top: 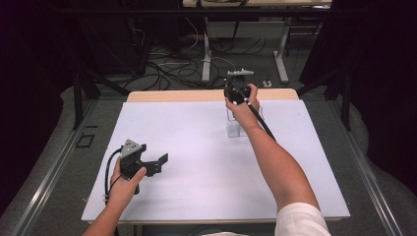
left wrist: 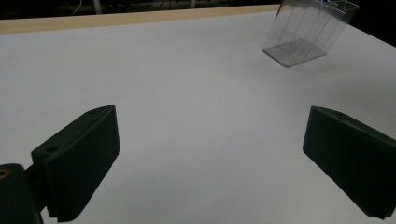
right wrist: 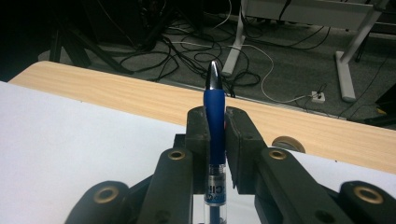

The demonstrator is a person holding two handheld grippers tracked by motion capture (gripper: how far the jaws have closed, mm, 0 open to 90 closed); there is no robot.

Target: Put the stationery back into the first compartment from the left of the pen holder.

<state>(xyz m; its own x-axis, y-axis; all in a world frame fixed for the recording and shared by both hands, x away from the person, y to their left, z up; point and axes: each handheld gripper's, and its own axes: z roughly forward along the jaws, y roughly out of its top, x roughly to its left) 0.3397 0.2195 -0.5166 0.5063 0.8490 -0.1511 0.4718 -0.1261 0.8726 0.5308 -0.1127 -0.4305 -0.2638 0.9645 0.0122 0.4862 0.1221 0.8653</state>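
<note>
Pen (right wrist: pixel 214 122), blue grip, silver tip, prob. clear barrel

Left gripper (left wrist: pixel 210 163) jaws wide apart over white table (left wrist: pixel 187 93), clear plastic holder (left wrist: pixel 308 32) beyond.

my work lies on a white sheet (top: pixel 196 162), and everything else sits around it. a strip of pale wooden tabletop (top: pixel 177 96) shows along the sheet's far edge. beyond that strip, on the grey floor, black and white cables (top: pixel 172 69) lie tangled. two white desk legs (top: pixel 206 54) stand past the sheet's far edge, among those cables. a small white power plug (right wrist: pixel 319 97) rests on the floor beyond the wooden strip, near one leg. dark curtains (top: pixel 378 73) hang to either side of the sheet.
</note>
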